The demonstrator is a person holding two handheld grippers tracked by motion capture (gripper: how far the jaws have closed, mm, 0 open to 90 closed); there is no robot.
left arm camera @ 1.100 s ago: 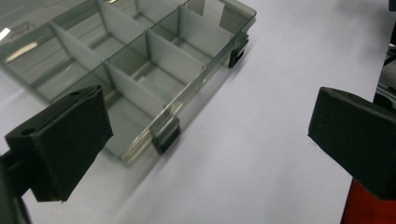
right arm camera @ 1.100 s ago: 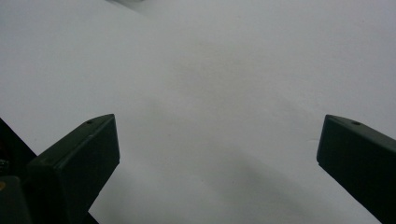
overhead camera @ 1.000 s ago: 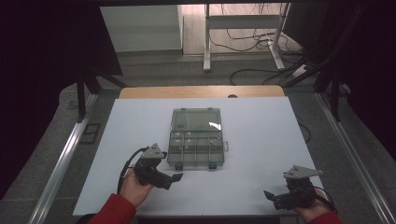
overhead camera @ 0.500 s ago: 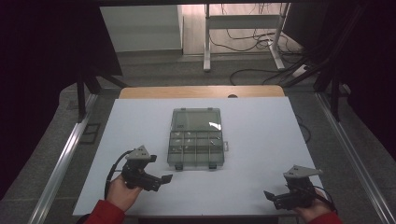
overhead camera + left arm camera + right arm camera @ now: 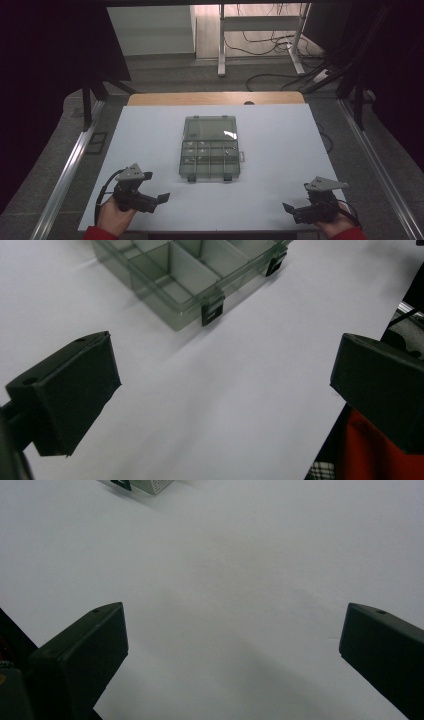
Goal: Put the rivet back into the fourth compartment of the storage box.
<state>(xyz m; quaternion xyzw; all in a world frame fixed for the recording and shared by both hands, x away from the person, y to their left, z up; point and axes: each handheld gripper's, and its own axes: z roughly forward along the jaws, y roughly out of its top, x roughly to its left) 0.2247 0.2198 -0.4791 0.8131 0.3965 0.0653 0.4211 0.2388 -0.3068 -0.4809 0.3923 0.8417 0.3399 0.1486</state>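
Both tongs, left (image 5: 161,198) and right (image 5: 289,209), gape wide open, empty; compartment box (image 5: 210,148) sits between, ahead of them.

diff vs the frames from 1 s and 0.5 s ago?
The left gripper has pulled back from the compartment box, toward the table's near left edge, jaws open and empty. Nothing was taken hold of or let go. The box, lid shut, and the open right gripper stayed put.
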